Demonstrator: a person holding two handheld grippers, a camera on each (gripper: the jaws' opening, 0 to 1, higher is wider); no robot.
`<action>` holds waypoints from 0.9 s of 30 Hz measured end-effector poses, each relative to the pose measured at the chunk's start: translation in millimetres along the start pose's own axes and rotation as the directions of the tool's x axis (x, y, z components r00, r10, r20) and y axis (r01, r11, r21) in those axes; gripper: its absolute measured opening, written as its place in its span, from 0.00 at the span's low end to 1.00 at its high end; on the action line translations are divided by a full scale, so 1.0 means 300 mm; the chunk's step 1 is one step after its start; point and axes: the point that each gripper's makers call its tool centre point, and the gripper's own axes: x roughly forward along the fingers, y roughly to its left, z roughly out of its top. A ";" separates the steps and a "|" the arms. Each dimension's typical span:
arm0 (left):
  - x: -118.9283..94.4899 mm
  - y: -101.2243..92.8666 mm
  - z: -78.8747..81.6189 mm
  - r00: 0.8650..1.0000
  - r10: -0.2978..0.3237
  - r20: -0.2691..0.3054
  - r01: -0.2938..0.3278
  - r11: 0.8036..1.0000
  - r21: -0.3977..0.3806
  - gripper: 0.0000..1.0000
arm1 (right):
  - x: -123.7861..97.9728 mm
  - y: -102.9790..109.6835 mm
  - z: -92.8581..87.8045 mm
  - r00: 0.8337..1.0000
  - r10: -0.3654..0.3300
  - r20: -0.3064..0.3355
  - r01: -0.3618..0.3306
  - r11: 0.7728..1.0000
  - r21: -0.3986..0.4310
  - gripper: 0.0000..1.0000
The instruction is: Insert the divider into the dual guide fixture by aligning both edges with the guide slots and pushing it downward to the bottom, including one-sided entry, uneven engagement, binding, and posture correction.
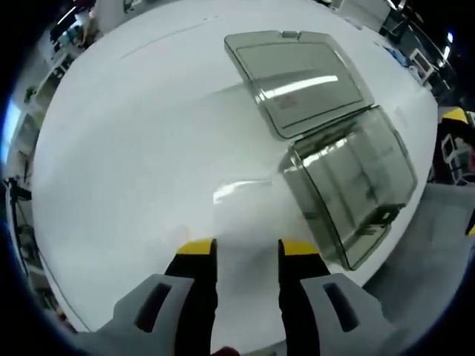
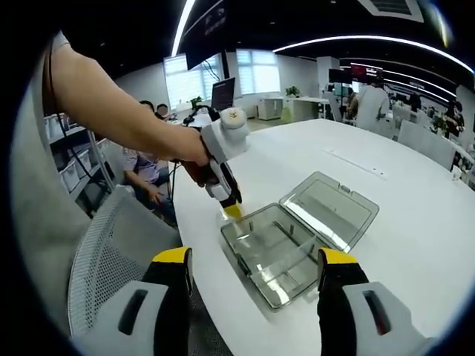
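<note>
Fixture [image 2: 278, 256]: clear box, lid [image 2: 330, 210] open, lower centre of right gripper view, on white counter [image 2: 415, 245]. Left gripper [image 1: 247, 248] empty, jaws apart; right gripper [image 2: 256, 263] likewise.

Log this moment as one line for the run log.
left hand-held gripper: open, empty, beside box | right hand-held gripper: open, empty, hovering | clear smoky plastic hinged box: lid open flat on white table

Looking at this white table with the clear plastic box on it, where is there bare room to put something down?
The white table is bare across the wide stretch beyond the open lid, toward the far edge. In the left gripper view, the tabletop left of the clear box is bare too. It is crowded at the near edge by the mesh chair, where the left gripper hovers beside the box.
</note>
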 end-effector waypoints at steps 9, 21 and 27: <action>-0.048 -0.007 0.000 0.996 -0.061 0.068 0.065 0.996 -0.059 0.28 | -0.012 -0.012 0.007 1.000 0.010 -0.006 -0.010 1.000 -0.013 0.66; -0.106 -0.030 -0.019 0.974 -0.147 0.172 0.171 0.976 -0.134 0.28 | -0.027 -0.028 0.030 0.998 0.052 -0.027 -0.053 0.997 -0.049 0.66; -0.141 -0.060 -0.014 0.954 -0.189 0.232 0.227 0.962 -0.151 0.28 | -0.033 -0.034 0.051 0.996 0.080 -0.035 -0.082 0.995 -0.064 0.66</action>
